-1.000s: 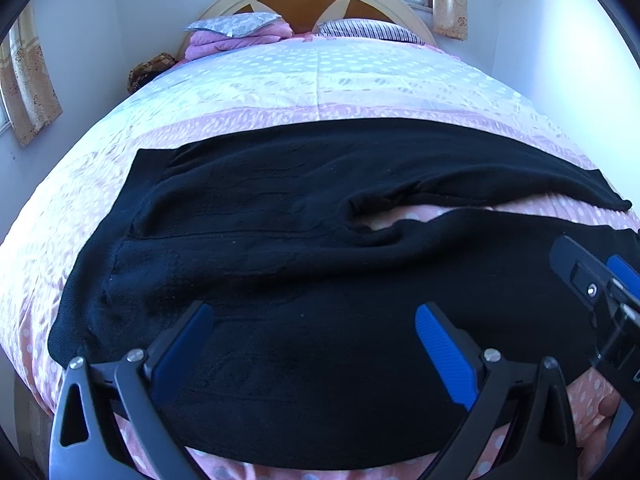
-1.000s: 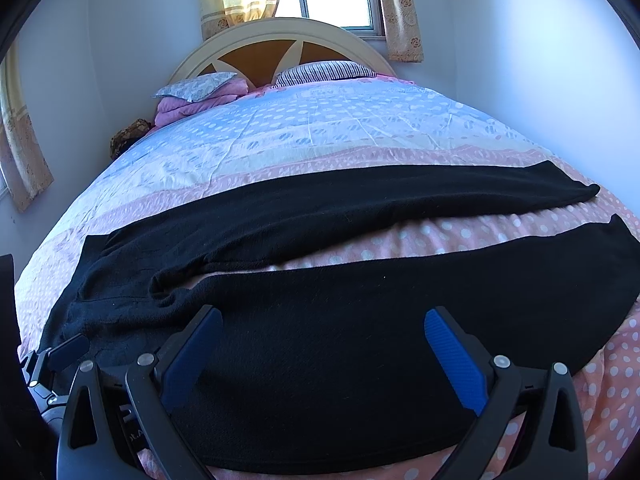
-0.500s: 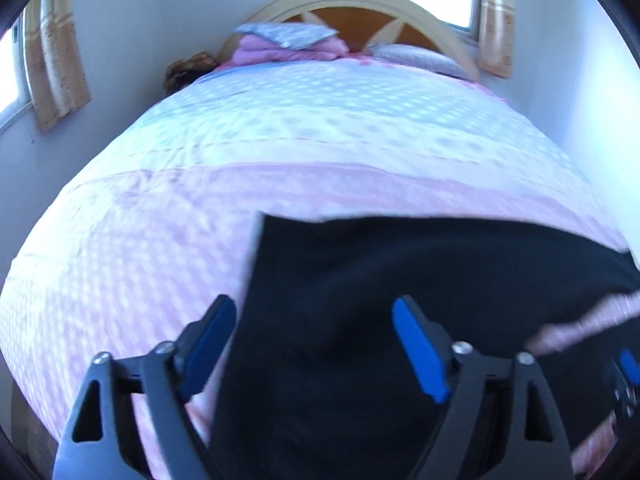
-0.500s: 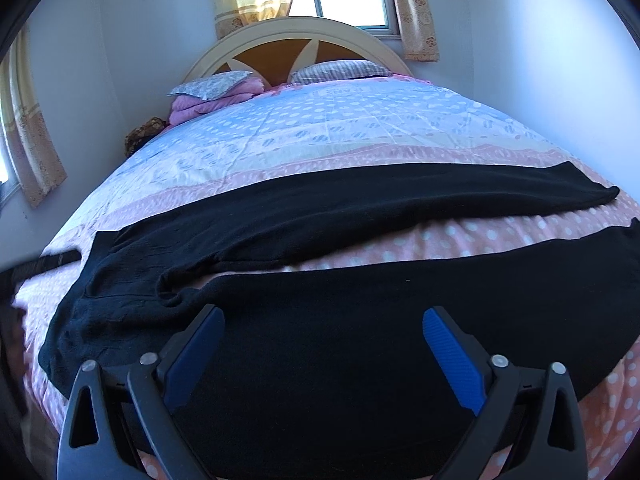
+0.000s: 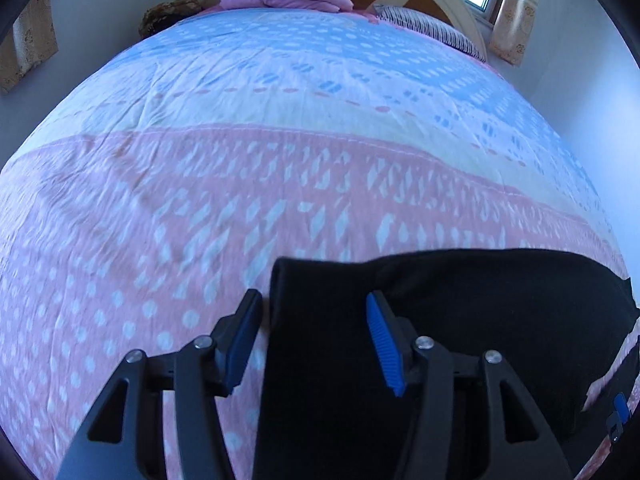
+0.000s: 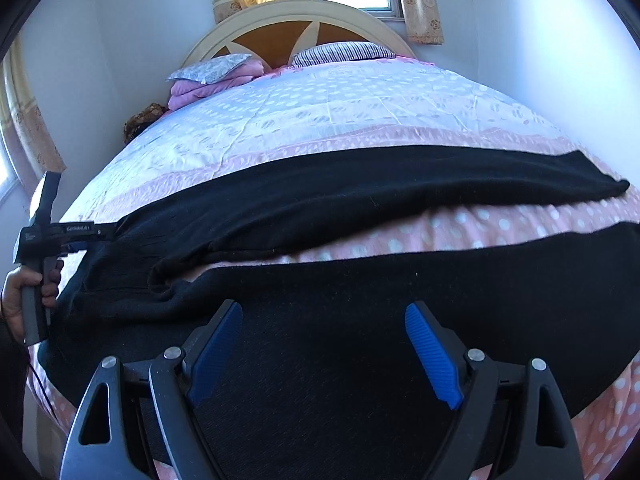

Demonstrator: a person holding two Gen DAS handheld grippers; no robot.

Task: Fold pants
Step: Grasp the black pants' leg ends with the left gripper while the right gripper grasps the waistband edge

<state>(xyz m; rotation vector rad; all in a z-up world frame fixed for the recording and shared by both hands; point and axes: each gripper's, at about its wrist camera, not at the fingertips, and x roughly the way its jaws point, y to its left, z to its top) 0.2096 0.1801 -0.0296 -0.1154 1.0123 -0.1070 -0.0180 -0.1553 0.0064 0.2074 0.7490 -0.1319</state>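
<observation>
The black pants (image 6: pixel 360 216) lie spread flat across the near part of the bed's pink dotted cover (image 5: pixel 160 220), legs running to the right and the waist end to the left. The left gripper (image 5: pixel 312 320) sits at the waist edge: its jaws have just been closing, the cloth edge stands between them, and the blue pads (image 5: pixel 384 340) do not yet press on it. The right gripper (image 6: pixel 324 340) hovers over the nearer leg, jaws apart and lately narrowing slightly, nothing clamped. In the right wrist view, a hand (image 6: pixel 24 292) grips the left gripper's handle at the bed's left edge.
</observation>
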